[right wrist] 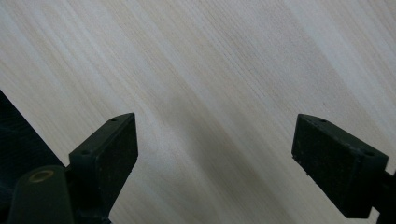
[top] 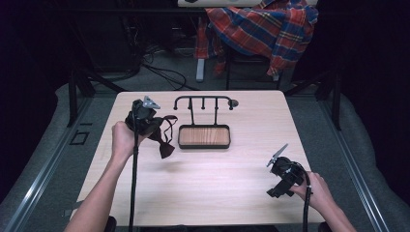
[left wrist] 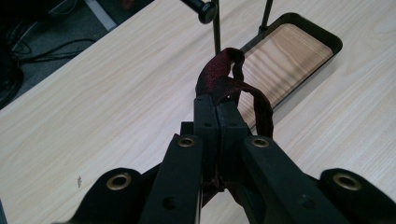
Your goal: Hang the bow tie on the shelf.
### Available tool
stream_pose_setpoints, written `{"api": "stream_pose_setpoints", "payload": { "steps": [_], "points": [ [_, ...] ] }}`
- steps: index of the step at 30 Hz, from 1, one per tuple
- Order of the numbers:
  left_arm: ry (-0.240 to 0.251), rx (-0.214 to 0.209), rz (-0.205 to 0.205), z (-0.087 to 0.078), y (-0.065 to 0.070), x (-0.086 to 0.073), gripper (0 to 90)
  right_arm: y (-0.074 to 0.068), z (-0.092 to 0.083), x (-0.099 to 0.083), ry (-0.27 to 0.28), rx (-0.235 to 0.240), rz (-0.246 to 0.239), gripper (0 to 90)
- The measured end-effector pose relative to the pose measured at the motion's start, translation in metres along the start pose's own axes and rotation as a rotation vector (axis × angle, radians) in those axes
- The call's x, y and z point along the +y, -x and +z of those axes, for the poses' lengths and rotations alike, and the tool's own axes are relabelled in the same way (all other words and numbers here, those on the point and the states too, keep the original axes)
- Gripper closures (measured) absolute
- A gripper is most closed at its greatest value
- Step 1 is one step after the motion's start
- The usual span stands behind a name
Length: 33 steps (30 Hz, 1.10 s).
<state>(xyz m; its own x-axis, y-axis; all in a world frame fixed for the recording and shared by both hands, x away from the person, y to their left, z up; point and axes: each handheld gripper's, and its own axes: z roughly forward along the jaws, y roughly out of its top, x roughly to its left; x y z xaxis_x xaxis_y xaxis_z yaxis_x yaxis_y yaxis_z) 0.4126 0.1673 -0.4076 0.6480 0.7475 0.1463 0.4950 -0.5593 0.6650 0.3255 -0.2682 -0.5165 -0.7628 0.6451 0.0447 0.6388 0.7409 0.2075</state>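
Note:
A dark red bow tie (top: 166, 147) with its thin strap dangles above the table's left half, pinched by my left gripper (top: 157, 126). In the left gripper view the jaws (left wrist: 218, 103) are pressed together on the strap (left wrist: 219, 70), which loops up in front of them. Just right of it stands a black hook rack (top: 203, 99) over a wood-bottomed tray (top: 204, 136), whose rim (left wrist: 322, 37) also shows past the strap. My right gripper (top: 274, 189) rests at the table's front right, and its jaws (right wrist: 215, 140) stand wide apart over bare wood.
The light wooden table (top: 232, 183) has its edges close to both hands. Behind it, a plaid shirt (top: 261, 26) hangs over a chair, and cables (top: 164, 72) lie on the floor beyond the far edge.

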Motion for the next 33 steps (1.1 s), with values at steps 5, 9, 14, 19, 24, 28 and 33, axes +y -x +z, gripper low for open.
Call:
{"api": "stream_pose_setpoints", "payload": {
  "steps": [5,9,14,19,24,28,33],
  "points": [
    [0.013,0.0,0.005,-0.001,0.002,0.004,88.9,0.001,0.002,0.0,-0.02,-0.001,-0.006,14.2],
    [0.027,0.002,0.004,-0.002,-0.001,0.009,88.9,0.0,0.001,0.001,-0.017,-0.005,-0.012,14.2],
    [0.044,-0.002,-0.005,-0.001,-0.003,0.016,88.9,0.0,0.0,0.0,-0.01,-0.016,-0.018,14.2],
    [0.058,-0.012,-0.002,0.002,-0.002,0.026,88.9,0.0,0.0,0.001,-0.01,-0.018,-0.021,14.3],
    [0.058,-0.003,0.002,0.006,-0.004,0.033,88.9,0.0,-0.001,0.0,-0.01,-0.019,-0.02,14.4],
    [0.054,0.004,-0.003,0.008,-0.007,0.037,88.9,0.001,0.0,0.001,-0.023,-0.008,-0.025,14.4],
    [0.05,0.006,-0.01,0.01,-0.011,0.039,88.9,0.0,0.002,0.0,-0.001,-0.001,-0.007,14.4]
  ]
}}
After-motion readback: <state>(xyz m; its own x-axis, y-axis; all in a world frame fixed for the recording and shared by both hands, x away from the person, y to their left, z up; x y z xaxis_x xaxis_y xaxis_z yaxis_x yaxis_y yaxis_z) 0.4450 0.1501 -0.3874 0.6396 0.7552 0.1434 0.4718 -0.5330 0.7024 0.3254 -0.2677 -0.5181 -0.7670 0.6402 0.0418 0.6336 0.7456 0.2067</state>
